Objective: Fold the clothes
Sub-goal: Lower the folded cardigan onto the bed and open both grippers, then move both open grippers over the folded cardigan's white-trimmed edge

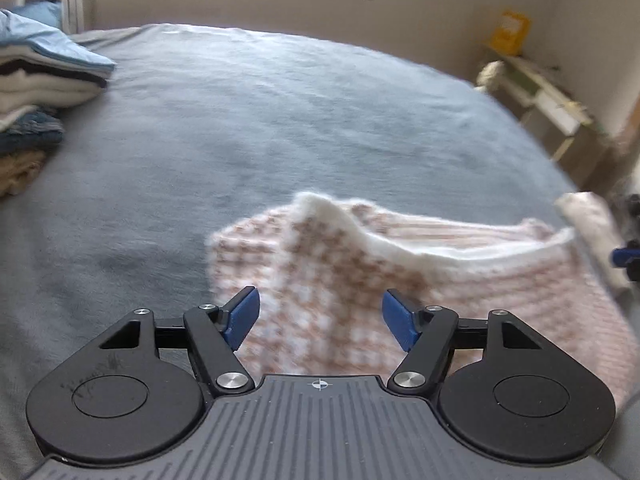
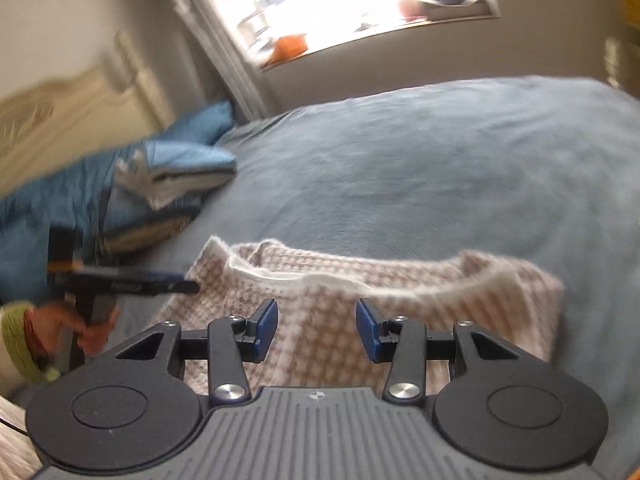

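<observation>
A knit sweater [image 1: 320,264] with a small brown-and-white check and a white neckband lies folded on the grey-blue bed cover [image 1: 280,120]. My left gripper [image 1: 320,318] hovers over its near left part, open, with nothing between its blue pads. My right gripper [image 2: 317,328] is open too, above the sweater [image 2: 360,300] just below the neckline, and holds nothing. In the right wrist view the left gripper [image 2: 188,285] shows side-on at the sweater's left corner, held by a hand [image 2: 80,324] with a green cuff. A blue part of the right gripper [image 1: 626,258] peeks in at the right edge.
A stack of folded clothes [image 1: 40,76] sits at the bed's left side, with blue pillows [image 2: 208,124] and a cream headboard [image 2: 60,120] behind it. A low shelf [image 1: 540,96] with a yellow box [image 1: 510,32] stands beyond the right edge. Bare bed cover [image 2: 400,160] stretches toward the window wall.
</observation>
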Demonstrator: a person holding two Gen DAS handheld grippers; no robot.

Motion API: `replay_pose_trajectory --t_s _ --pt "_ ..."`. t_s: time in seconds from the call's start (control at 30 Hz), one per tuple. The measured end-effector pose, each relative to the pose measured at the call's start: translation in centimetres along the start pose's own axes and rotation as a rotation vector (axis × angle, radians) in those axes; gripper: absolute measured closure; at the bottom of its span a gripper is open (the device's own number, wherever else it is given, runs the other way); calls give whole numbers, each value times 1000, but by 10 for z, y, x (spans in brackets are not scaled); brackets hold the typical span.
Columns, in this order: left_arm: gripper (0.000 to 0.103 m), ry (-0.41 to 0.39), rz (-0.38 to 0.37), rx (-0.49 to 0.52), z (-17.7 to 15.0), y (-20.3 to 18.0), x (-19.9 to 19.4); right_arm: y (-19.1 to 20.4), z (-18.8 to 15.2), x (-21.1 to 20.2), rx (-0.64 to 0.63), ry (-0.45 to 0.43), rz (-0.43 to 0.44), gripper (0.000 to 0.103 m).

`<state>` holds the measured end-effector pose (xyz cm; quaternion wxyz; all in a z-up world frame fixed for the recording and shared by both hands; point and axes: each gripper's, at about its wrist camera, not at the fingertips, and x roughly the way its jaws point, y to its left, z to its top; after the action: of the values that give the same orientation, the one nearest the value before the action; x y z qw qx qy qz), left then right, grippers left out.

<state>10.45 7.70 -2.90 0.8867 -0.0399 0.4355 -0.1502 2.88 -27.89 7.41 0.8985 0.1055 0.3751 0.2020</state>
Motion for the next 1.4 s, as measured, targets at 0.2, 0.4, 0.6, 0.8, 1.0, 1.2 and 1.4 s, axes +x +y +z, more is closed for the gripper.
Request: replay_pose_trajectory --t_s 0.2,0.4,0.6,0.8,1.0,1.2,1.4 --pt "42 45 34 -20 -6 8 8 14 10 32 -176 56 14 41" --pt "41 -26 28 -14 -9 13 -4 -17 35 93 -115 185 57 36" --pt "35 -223 -15 58 -9 6 -35 -30 33 117 -111 295 135 36" --pt "34 -200 -237 244 -1 -34 -19 -23 30 116 -174 337 232 45" --pt "33 -170 -414 408 8 -67 13 -10 27 92 -233 323 263 48" --pt "32 -95 -491 516 11 -94 44 -7 25 75 -273 305 197 48" --pt "30 -67 -525 555 11 -111 60 -33 28 62 -232 278 109 48"
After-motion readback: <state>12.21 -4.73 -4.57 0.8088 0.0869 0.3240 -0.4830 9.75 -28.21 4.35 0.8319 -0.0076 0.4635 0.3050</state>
